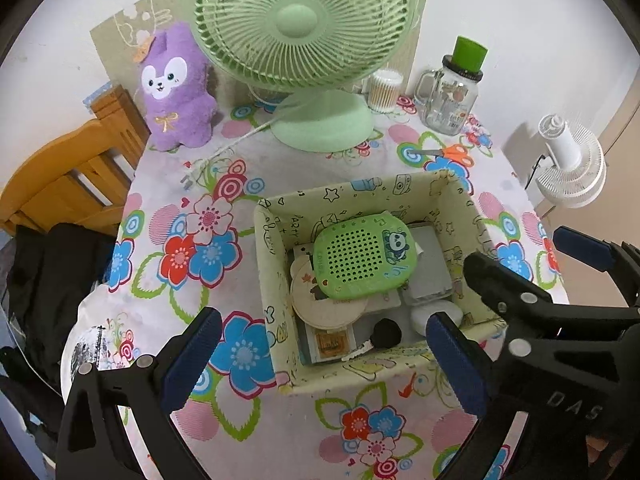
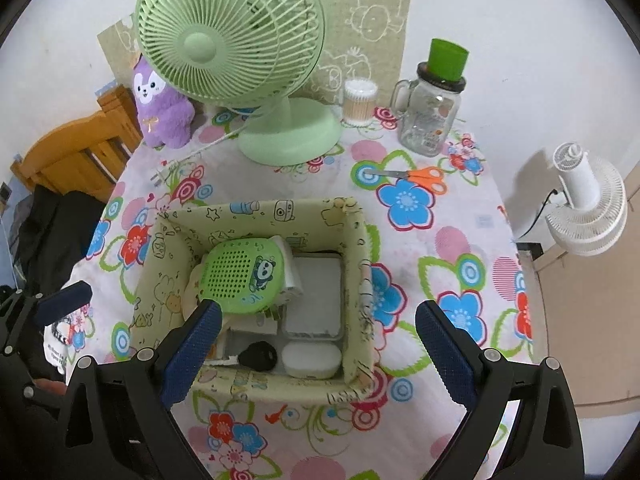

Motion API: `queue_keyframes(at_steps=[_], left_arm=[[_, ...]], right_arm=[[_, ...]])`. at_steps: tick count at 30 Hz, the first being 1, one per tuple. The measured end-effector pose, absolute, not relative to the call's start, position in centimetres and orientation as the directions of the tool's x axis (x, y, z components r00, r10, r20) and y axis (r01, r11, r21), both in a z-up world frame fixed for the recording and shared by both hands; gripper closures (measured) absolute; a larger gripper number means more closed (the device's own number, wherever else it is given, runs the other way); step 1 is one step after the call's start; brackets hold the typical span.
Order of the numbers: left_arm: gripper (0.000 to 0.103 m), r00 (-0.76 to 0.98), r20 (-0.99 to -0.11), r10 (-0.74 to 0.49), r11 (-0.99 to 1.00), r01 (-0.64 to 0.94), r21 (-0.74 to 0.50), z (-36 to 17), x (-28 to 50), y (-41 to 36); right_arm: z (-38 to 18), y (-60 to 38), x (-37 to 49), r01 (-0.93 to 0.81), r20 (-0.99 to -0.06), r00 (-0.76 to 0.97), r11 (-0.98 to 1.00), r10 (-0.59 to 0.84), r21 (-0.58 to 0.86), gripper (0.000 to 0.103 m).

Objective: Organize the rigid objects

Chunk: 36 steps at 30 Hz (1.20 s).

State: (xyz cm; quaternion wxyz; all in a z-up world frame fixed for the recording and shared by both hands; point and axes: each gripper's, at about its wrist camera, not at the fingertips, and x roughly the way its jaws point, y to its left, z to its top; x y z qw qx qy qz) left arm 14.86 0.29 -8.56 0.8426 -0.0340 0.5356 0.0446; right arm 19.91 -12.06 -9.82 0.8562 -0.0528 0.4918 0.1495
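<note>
Floral tablecloth (image 1: 248,160) carries storage box (image 1: 360,194) w/ "PARTY" print, holding green panda case (image 1: 362,258); left gripper (image 1: 324,360) & right gripper (image 2: 318,352) both wide open, empty

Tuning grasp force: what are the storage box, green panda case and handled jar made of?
Storage box: looks like fabric-covered card, matte; walls bow and crease. Green panda case: probably moulded plastic or silicone, slight sheen, perforated face. Handled jar: clear glass by its look, glossy highlights, though clear plastic is possible.
</note>
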Motion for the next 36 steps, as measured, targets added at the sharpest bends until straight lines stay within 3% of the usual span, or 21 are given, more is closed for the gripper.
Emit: queue_keyframes(at_steps=[36], left_arm=[[0.000,0.617,-0.778,0.123,0.987,-0.158,0.030,2.9,4.5,-1.0]], right_arm=[[0.5,-18.3,9.0,-0.259,-0.734,0.649,0.965,0.200,0.034,0.004]])
